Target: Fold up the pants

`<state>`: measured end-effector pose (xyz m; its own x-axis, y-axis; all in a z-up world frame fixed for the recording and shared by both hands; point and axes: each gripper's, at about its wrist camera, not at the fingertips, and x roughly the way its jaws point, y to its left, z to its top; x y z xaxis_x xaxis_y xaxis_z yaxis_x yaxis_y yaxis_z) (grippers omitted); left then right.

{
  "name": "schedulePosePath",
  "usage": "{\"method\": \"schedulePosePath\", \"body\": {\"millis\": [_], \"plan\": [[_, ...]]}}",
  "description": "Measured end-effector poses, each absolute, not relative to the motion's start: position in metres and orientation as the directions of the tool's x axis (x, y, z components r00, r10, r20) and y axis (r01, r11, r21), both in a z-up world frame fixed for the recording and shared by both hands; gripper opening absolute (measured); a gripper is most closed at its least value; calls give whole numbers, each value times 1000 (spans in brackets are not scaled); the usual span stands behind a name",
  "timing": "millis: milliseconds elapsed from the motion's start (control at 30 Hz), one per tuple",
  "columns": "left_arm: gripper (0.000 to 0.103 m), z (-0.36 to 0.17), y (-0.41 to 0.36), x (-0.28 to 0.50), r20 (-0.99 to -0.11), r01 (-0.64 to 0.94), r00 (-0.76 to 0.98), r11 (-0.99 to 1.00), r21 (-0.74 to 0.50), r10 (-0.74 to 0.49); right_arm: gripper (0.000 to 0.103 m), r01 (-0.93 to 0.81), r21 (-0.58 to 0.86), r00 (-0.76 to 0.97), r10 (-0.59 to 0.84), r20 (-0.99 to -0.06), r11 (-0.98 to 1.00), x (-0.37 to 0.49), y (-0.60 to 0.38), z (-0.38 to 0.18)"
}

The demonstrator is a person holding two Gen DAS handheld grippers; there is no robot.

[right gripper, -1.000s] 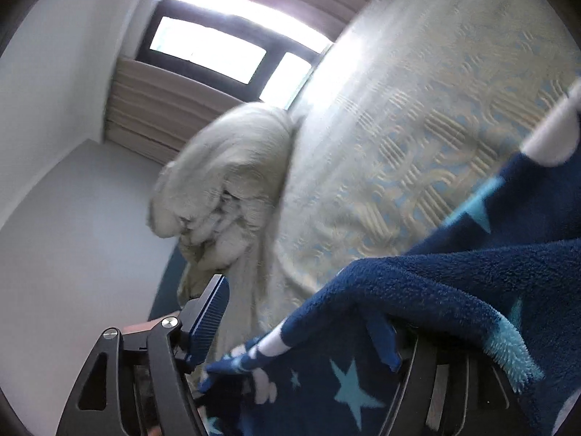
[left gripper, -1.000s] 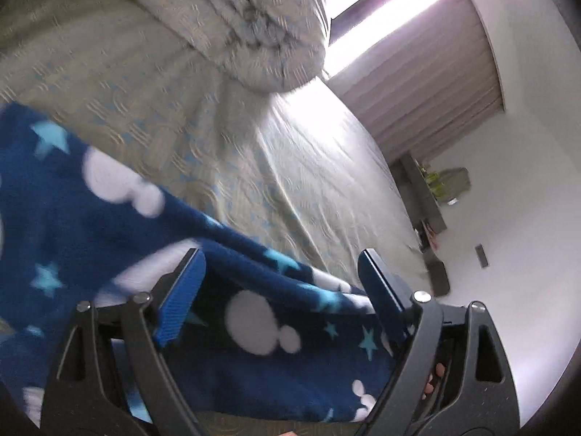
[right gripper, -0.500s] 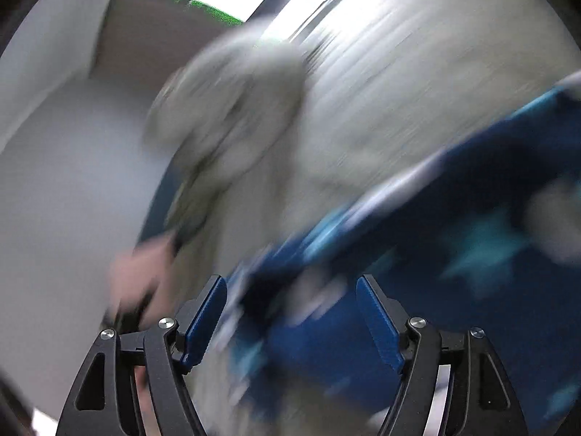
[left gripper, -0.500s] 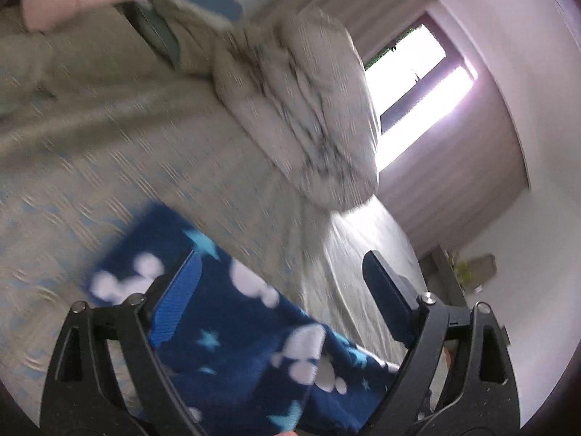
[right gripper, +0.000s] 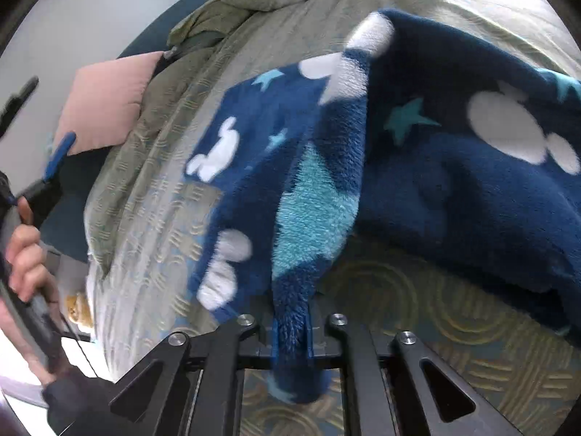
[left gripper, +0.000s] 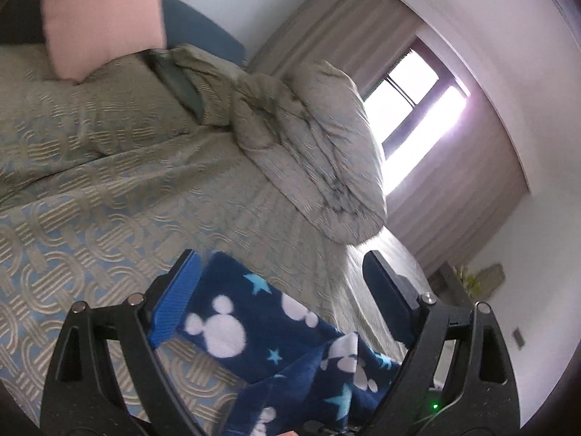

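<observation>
The pants (right gripper: 454, 167) are dark blue fleece with white mouse heads and light blue stars, lying rumpled on the bed. My right gripper (right gripper: 291, 330) is shut on a bunched edge of the pants, which rises from its jaws. My left gripper (left gripper: 279, 276) is open, its jaws wide apart, hovering above one end of the pants (left gripper: 254, 323) without touching them. The left gripper also shows at the left edge of the right wrist view (right gripper: 54, 160), held in a hand.
The bed cover (left gripper: 90, 200) is beige with a blue loop pattern. A bundled duvet (left gripper: 319, 160) lies at the head of the bed, with a pink pillow (left gripper: 98, 14) beside it. A window with curtains (left gripper: 417, 87) is behind.
My right gripper has shut on the pants edge; it was open before. My left gripper has lifted off the pants and tilted back toward the head of the bed, staying open.
</observation>
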<state>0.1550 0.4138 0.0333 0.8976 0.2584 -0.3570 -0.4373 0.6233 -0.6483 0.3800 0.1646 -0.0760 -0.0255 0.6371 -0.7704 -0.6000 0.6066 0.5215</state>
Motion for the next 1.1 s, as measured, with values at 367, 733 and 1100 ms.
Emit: {"method": "schedulePosePath", "body": {"millis": [367,733,1100], "plan": [[91,10,436,133,-332,-444,896,554,-705,295,9,-600,596,-34,728,-685,533,405,259,-10],[91,-3,434,162,-433,-527,848,560,-639,304,66,-328,736,-188,723,-665,592,490,342,-80],[55,-18,391,259,-514,-463,846,679,-570,146,63,-446,814,-99,883,-459,373,486,195,-5]]}}
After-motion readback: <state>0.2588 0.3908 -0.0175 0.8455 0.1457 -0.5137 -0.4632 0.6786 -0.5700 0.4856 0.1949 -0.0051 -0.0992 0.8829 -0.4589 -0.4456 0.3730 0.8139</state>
